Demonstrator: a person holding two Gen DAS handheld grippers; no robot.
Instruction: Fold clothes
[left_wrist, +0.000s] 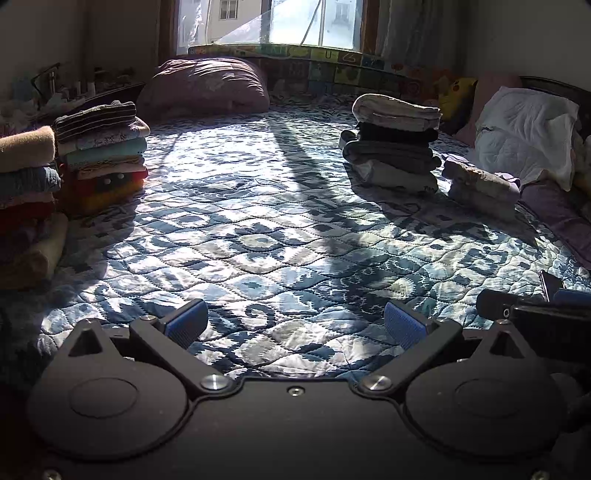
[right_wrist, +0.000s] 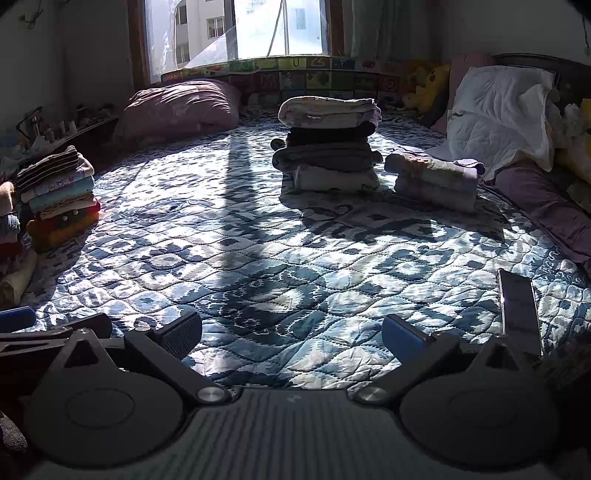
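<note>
My left gripper (left_wrist: 293, 325) and right gripper (right_wrist: 291, 334) gape empty at bottom frame over bare quilt (left_wrist: 280, 229). Folded stacks (right_wrist: 328, 144) sit mid-frame; nothing unfolded shows, so I'd fetch the next garment and spread it flat centrally.

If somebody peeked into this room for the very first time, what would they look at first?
Probably the big blue-and-white patterned quilt spread over the bed, lit by sun from the window at the far end. Next, the folded clothes: a colourful stack on the left edge and a tall grey and dark stack toward the far middle. Both grippers, the left and the right, hang open and empty over the quilt.
</note>
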